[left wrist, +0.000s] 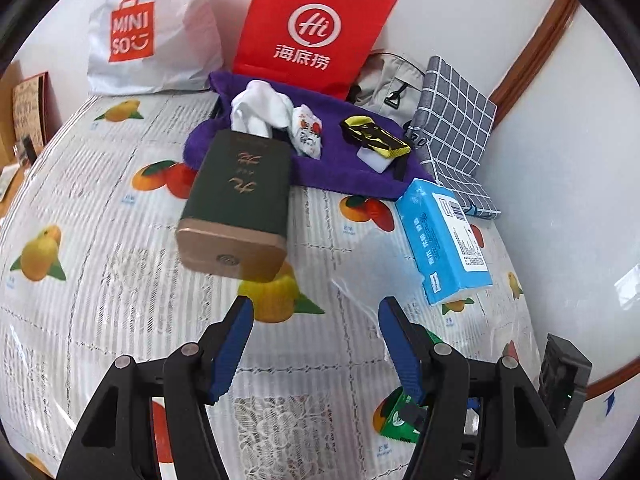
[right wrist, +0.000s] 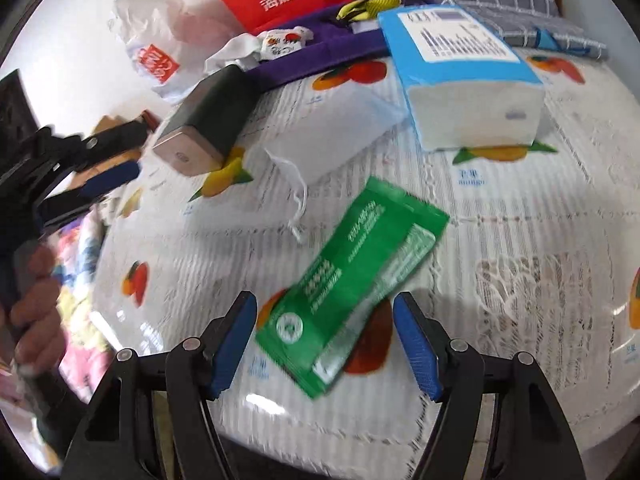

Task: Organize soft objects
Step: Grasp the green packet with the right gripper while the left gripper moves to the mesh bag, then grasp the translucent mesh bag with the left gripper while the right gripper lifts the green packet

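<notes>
A green wipes packet (right wrist: 352, 284) lies on the fruit-print tablecloth (right wrist: 520, 220); my right gripper (right wrist: 325, 312) is open, its jaws on either side of the packet's near end, not closed on it. My left gripper (left wrist: 316, 312) is open and empty above the cloth, short of a dark green box (left wrist: 240, 196) lying on its side. A blue tissue pack (left wrist: 444, 240) lies to the right, also in the right wrist view (right wrist: 460, 76). A white mesh drawstring pouch (right wrist: 328, 136) lies between box and tissue pack. White socks (left wrist: 260, 112) sit on a purple towel (left wrist: 340, 164).
A red Haidilao bag (left wrist: 312, 28) and a white Miniso bag (left wrist: 148, 36) stand at the back against the wall. A grey checked cloth (left wrist: 456, 120), a grey bag (left wrist: 388, 80) and a yellow-black item (left wrist: 376, 136) lie at the back right.
</notes>
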Available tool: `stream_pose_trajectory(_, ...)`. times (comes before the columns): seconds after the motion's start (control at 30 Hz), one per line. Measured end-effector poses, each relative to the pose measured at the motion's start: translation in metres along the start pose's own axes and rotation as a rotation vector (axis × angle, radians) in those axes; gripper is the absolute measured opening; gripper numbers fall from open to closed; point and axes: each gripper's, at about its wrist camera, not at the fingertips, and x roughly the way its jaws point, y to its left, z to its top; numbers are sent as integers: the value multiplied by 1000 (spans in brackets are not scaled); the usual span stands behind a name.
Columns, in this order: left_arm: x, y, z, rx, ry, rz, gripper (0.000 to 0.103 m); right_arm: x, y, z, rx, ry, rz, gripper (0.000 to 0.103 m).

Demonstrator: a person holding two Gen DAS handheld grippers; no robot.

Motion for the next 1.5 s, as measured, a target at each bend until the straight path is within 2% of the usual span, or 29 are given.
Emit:
stream_pose_trajectory(0.13,-4,14,-4,-31,-4,-20,63,10,18,7,-22,-40,-109,74)
stream_pose_trajectory(0.23,-8,20,-8,-33,-14,-30,63,20,31,10,-102,-70,-210,74)
stream_pose_trajectory(0.3,-7,22,-9,-28,-10,-29,63,24,35,10,-144,-88,-264,71)
stream_pose_trajectory(0.33,-6,23,-10,-23,-8,-24,63,25,38,8,-173,-105,-298,66)
stream_pose_trajectory(0.4,-2,23,-11,-15,-7,-12,63,23,35,6,-199,-126,-295,60)
stream_pose_trajectory(0.47,3,20,-12,1,2,-10,63,19,30,5,-209,-132,-291,45)
stream_pose_trajectory(0.57,11,10,-13,35,18,-17,63,11,18,5,-215,-126,-262,28)
stream_pose_trajectory(0.63,16,-2,-15,76,26,-8,63,7,11,4,-210,-122,-244,26)
stream_pose_trajectory(0.87,44,-39,-15,173,83,-4,63,-10,-29,1,-182,-139,-237,24)
stream_pose_trajectory(1.13,83,-74,-8,278,131,74,63,-22,-73,6,-140,-182,-189,24)
stream_pose_trajectory(1.4,112,-91,2,327,158,82,63,-20,-85,14,-164,-198,-190,25)
stream_pose_trajectory(1.5,125,-95,3,353,177,78,68,-19,-83,15,-188,-197,-197,28)
